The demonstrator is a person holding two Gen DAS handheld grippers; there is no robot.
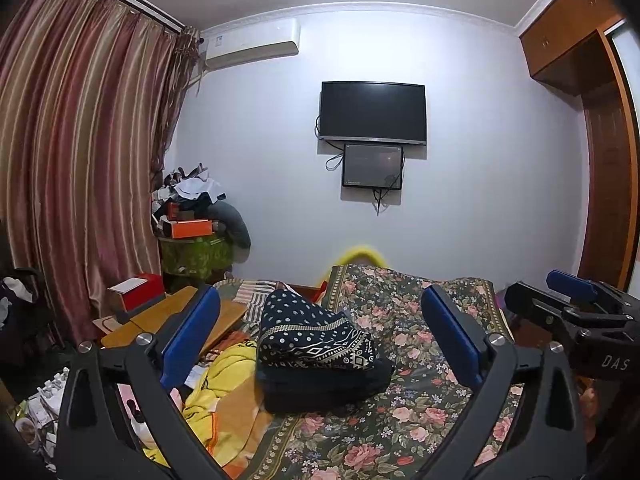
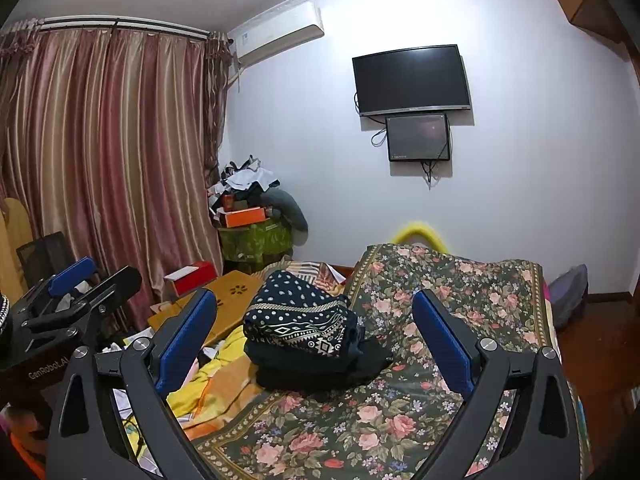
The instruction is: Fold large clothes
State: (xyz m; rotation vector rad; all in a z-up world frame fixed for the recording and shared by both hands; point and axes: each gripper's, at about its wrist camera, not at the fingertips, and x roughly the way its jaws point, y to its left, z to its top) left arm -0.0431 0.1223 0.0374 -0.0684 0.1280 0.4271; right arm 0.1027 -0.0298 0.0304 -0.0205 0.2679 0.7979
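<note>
- A bedroom with a pale wall carries a dark television above a smaller screen, an air conditioner near the ceiling and striped red-brown curtains at left.
- A bed under a floral bedspread fills the foreground, with a yellow blanket bunched along its left edge.
- The folded clothes, a dark stack topped by navy fabric with white dots and a geometric border, sit on the bedspread near the blanket.
- The left claw hangs above the bed, blue pads spread wide, gripping nothing.
- The right claw hangs alongside, also spread wide and empty, the stack framed between its fingers but apart from them.
- A cluttered pile with an orange box stands in the corner.
</note>
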